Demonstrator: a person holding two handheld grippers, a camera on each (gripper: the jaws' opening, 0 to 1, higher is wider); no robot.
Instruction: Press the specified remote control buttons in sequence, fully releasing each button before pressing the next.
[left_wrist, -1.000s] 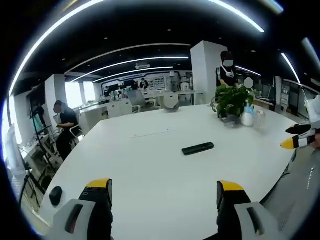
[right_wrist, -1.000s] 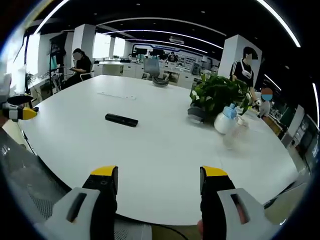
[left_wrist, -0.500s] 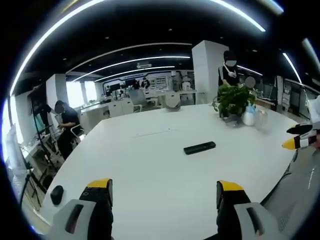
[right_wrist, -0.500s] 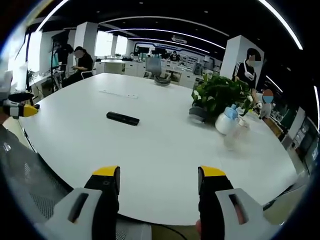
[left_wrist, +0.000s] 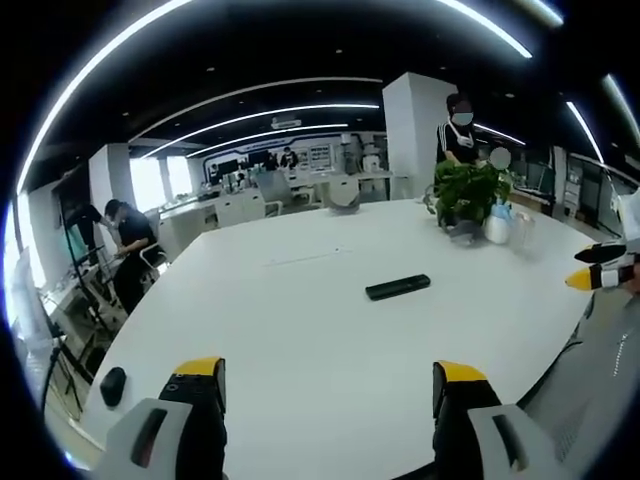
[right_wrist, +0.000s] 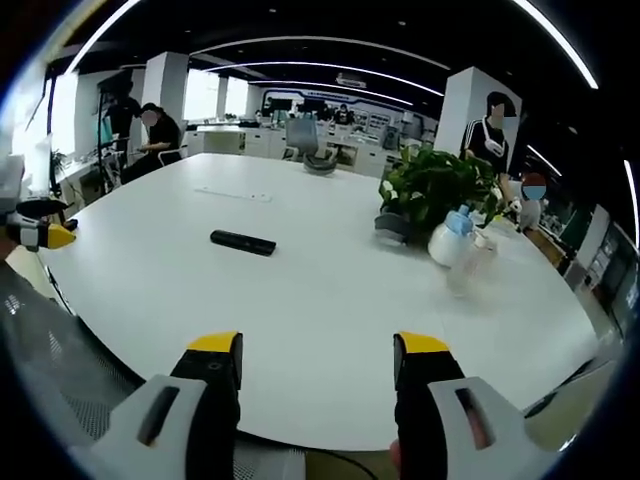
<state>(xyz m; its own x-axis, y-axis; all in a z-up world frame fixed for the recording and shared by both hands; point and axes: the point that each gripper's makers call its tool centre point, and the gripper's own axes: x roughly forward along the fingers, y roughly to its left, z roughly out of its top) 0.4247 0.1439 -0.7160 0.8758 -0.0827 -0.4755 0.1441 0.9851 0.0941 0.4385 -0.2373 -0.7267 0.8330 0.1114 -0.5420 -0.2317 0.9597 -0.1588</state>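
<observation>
Broad white tabletop (left_wrist: 300, 330) in an open-plan office under long ceiling light strips. Black remote control (left_wrist: 397, 287) flat near mid-tabletop, toward 1 o'clock in left gripper view, 10 o'clock (right_wrist: 243, 242) in right gripper view. Wide bare surface all around it. Left gripper (left_wrist: 330, 400) and right gripper (right_wrist: 315, 375) both released, grasping nothing, above near rim. Potted plant (right_wrist: 432, 190) and spray bottle (right_wrist: 447, 240) large at 1 o'clock in right gripper view; small black object (left_wrist: 112, 386) at 8 o'clock edge in left gripper view.

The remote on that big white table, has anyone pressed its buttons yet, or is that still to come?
Nothing looks done: the black remote lies alone on the white table. In hand: the left gripper and right gripper hang open at the table's near edge, apart from it. Left: reaching it and every button press.
</observation>
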